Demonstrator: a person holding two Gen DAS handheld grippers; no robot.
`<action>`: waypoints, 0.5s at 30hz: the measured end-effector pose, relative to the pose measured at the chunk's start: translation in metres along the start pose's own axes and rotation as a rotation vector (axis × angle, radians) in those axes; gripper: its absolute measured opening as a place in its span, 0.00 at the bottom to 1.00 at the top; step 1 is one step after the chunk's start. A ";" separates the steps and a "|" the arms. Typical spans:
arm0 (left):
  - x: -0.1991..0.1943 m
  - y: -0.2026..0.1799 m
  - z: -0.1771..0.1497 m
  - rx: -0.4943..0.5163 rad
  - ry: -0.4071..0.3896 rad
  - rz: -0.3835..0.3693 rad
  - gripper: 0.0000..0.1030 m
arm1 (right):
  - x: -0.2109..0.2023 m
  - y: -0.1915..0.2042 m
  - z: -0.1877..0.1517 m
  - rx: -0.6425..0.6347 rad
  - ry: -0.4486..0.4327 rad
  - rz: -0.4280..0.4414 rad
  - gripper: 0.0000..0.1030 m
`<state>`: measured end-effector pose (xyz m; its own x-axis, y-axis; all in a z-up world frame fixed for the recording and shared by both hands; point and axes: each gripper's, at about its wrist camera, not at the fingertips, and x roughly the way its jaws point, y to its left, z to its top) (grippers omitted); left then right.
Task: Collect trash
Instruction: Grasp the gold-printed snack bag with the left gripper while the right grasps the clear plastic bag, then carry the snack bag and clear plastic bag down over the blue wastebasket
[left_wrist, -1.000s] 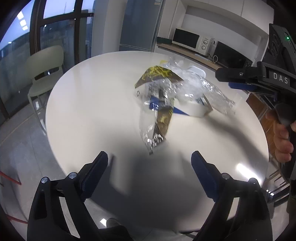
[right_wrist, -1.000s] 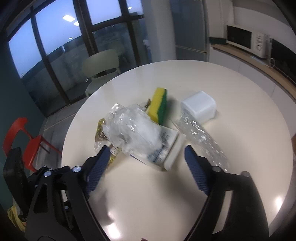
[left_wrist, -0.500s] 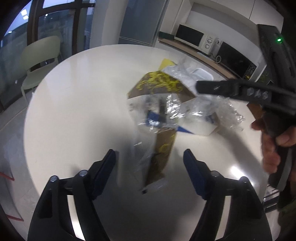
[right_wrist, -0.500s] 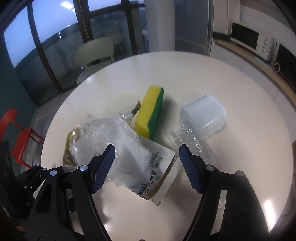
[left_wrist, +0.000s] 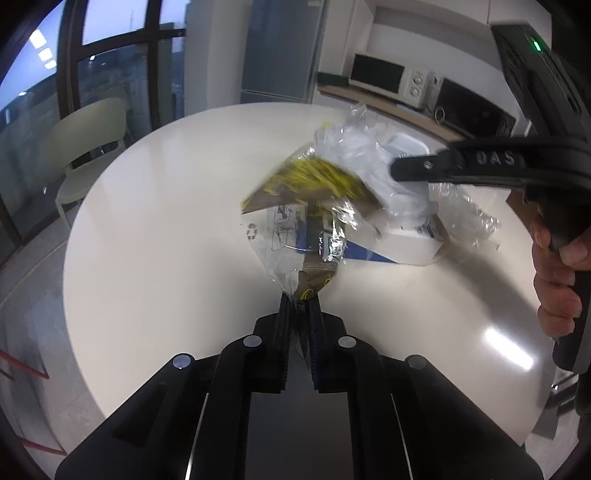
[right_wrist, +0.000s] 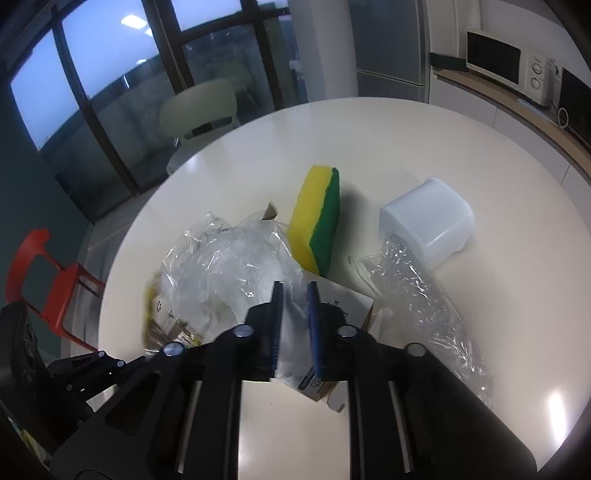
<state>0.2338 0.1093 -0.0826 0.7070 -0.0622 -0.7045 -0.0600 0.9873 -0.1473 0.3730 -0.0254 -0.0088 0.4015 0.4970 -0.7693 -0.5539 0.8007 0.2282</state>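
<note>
Left gripper (left_wrist: 298, 303) jaws closing, clamped on snack wrapper (left_wrist: 295, 236) corner; right gripper (right_wrist: 294, 291) jaws closing, clamped on clear plastic bag (right_wrist: 229, 269), sponge (right_wrist: 317, 229) just beyond

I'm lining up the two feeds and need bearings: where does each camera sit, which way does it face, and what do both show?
Left wrist: on the left gripper, looking down along its closing jaws, which pinch a clear wrapper; the right gripper and the hand holding it show at right.
Right wrist: on the right gripper, looking down along its closing jaws, which pinch a plastic bag; the left gripper's body shows at lower left.
Shared: the round table, trash pile, microwave and pale chair.
</note>
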 end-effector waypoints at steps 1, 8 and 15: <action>-0.005 0.002 0.001 -0.009 -0.015 0.000 0.07 | -0.005 0.000 -0.002 0.003 -0.010 0.008 0.09; -0.031 0.009 0.000 -0.052 -0.071 0.006 0.06 | -0.033 0.001 -0.020 0.015 -0.047 0.025 0.05; -0.054 0.010 -0.007 -0.081 -0.101 0.017 0.06 | -0.067 0.002 -0.039 0.017 -0.102 0.016 0.04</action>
<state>0.1899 0.1219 -0.0507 0.7724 -0.0262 -0.6346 -0.1264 0.9728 -0.1940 0.3164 -0.0702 0.0200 0.4653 0.5401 -0.7012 -0.5486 0.7977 0.2504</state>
